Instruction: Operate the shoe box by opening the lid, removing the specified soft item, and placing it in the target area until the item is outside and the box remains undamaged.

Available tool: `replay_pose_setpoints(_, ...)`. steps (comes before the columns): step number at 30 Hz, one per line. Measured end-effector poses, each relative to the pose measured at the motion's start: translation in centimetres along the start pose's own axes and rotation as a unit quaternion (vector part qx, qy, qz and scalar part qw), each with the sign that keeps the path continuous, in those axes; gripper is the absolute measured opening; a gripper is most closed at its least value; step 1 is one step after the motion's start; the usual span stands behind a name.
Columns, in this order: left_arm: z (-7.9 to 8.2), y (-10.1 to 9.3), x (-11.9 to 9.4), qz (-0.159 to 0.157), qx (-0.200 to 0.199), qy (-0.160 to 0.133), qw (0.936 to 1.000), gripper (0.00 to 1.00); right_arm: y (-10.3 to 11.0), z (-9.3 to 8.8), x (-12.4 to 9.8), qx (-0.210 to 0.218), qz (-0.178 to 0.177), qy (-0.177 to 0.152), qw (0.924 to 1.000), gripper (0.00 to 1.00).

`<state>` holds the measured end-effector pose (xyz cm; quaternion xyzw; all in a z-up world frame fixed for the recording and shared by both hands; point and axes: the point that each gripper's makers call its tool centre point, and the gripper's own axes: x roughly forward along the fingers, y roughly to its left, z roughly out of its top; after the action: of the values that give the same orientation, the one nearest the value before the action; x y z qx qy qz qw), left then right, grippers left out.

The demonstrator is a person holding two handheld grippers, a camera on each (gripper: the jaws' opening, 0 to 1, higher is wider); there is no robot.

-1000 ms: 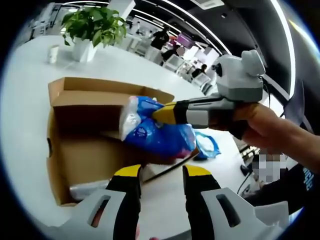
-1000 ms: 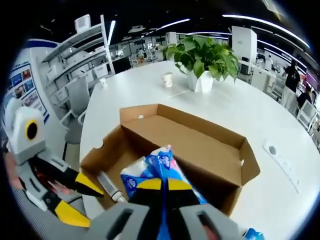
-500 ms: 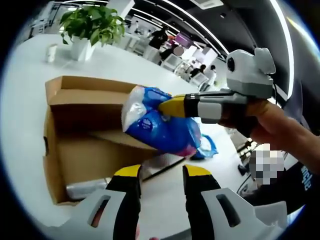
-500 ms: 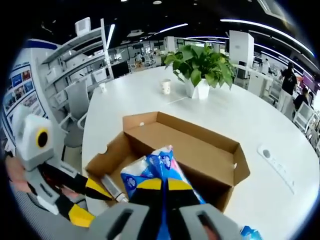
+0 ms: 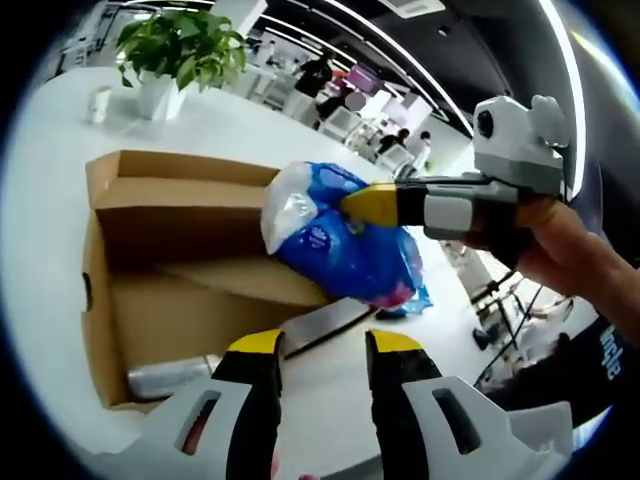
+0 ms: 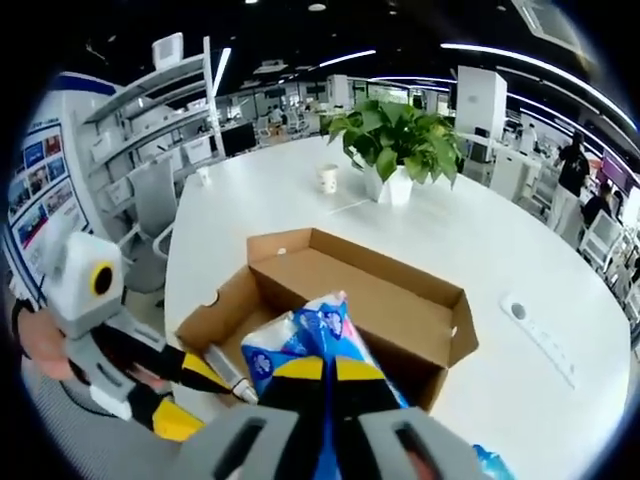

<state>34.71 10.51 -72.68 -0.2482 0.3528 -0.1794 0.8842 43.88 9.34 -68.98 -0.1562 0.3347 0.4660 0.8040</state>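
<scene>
Right tongs (image 6: 322,375) clamped together on the blue tissue pack (image 5: 345,240); in the right gripper view their yellow tips cover most of it, so the far end is cut off. Pack is soft crinkled plastic, blue with white panels, a pink patch at the low end. Held off the counter (image 6: 470,250), above the near edge of the open shoe box (image 6: 385,300). Long axis runs roughly along the tongs. Left tongs (image 5: 320,350) apart, holding nothing, box just ahead. Silver object (image 5: 165,378) in the box corner, can't identify.
</scene>
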Motion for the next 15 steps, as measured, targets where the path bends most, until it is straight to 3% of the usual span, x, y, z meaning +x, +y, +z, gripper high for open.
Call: replay_pose_setpoints(15, -0.3, -0.2, -0.1, -0.002, 0.004, 0.002, 1.0, 0.32, -2.1, -1.0, -3.1, -0.004, -0.026, 0.001, 0.9997, 0.0)
